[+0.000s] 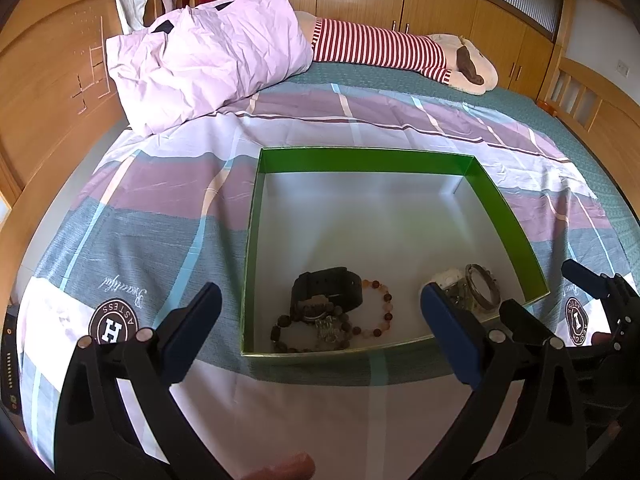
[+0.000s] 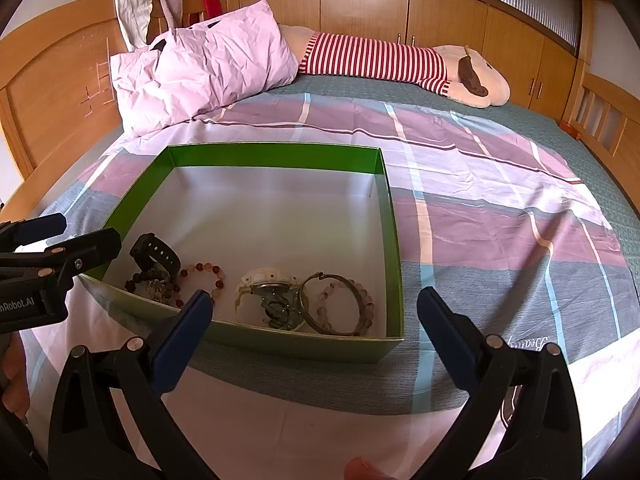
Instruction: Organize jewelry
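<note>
A shallow green box [image 1: 508, 216] [image 2: 394, 240] with a white floor lies on the bed. In its near part lie a black watch [image 1: 326, 288] [image 2: 156, 254], dark and orange bead bracelets [image 1: 378, 312] [image 2: 208, 274], a white watch [image 2: 266, 294] [image 1: 448, 278], a metal bangle [image 2: 340, 306] [image 1: 482, 288] and a pink bead bracelet [image 2: 368, 304]. My left gripper [image 1: 320, 300] hovers open just in front of the box. My right gripper [image 2: 314, 298] is open too, near the box's front right corner. Neither holds anything.
The box rests on a plaid purple, grey and white bedspread [image 1: 160, 208] [image 2: 500, 208]. A pink pillow [image 1: 208, 56] and a striped plush toy [image 1: 384, 46] lie at the far side. Wooden headboard [image 1: 48, 92] and cabinets [image 2: 440, 12] surround the bed.
</note>
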Demonstrator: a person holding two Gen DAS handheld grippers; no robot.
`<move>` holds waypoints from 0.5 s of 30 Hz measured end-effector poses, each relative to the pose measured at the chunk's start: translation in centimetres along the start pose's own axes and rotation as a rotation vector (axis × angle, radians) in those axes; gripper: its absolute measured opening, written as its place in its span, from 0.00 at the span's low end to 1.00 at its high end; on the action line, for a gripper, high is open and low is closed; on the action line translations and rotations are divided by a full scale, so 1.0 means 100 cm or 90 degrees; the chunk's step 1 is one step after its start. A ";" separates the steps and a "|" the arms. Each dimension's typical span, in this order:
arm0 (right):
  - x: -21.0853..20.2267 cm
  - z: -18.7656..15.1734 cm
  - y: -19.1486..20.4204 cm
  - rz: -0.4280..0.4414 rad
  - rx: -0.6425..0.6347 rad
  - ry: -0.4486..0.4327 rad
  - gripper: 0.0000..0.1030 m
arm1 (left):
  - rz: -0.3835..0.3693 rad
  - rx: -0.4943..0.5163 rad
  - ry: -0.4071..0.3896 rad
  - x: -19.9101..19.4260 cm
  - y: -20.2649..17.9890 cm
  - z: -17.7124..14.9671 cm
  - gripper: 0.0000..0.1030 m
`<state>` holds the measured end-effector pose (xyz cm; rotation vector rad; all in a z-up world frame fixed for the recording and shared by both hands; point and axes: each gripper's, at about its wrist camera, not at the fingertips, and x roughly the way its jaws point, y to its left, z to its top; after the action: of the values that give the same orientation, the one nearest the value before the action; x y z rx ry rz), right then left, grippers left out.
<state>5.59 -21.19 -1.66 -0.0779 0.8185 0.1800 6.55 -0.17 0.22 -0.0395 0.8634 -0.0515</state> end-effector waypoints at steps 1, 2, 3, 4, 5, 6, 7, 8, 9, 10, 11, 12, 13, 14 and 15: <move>0.000 0.000 0.000 0.000 0.000 0.000 0.99 | 0.000 0.000 0.000 0.000 0.000 0.000 0.98; 0.000 0.000 0.000 0.001 0.000 0.000 0.99 | 0.000 0.000 0.001 0.000 0.000 0.000 0.98; 0.000 0.000 0.000 0.000 0.000 0.000 0.99 | 0.000 0.000 0.000 0.000 0.000 0.000 0.98; 0.000 0.000 0.000 0.000 -0.001 0.000 0.99 | 0.000 0.001 0.000 0.000 0.000 0.000 0.98; 0.000 0.000 0.000 0.000 -0.001 0.000 0.99 | 0.001 0.002 0.000 0.000 0.000 0.000 0.98; 0.000 0.000 0.000 0.000 -0.001 0.000 0.99 | 0.001 0.001 0.000 0.000 0.000 0.000 0.98; 0.000 0.000 0.000 0.000 0.000 0.000 0.99 | 0.000 0.001 0.001 0.000 0.000 0.000 0.98; 0.000 0.000 0.000 0.000 0.000 0.000 0.99 | -0.001 0.001 0.001 0.000 0.000 0.000 0.98; 0.000 0.000 0.000 0.000 -0.001 0.000 0.99 | -0.002 0.002 0.001 0.000 0.000 0.000 0.98; 0.000 0.000 0.000 0.000 -0.001 0.000 0.99 | -0.002 0.003 0.001 0.001 0.000 0.000 0.98; 0.000 0.000 0.000 0.000 -0.001 0.001 0.99 | -0.002 0.005 0.001 0.001 0.000 0.000 0.98; 0.001 -0.001 0.000 0.000 -0.002 0.001 0.99 | -0.002 0.006 0.001 0.001 0.000 0.000 0.98; 0.001 -0.001 0.000 -0.001 -0.003 0.001 0.99 | -0.002 0.007 0.001 0.000 0.000 -0.001 0.98; 0.001 -0.001 0.001 -0.001 -0.003 0.001 0.99 | -0.003 0.007 0.002 0.001 0.000 -0.001 0.98; 0.001 -0.001 0.001 -0.002 -0.004 0.001 0.99 | -0.004 0.008 0.003 0.001 0.001 -0.001 0.98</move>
<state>5.56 -21.12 -1.83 -0.0847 0.8194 0.1792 6.56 -0.10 0.11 -0.0307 0.8675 -0.0625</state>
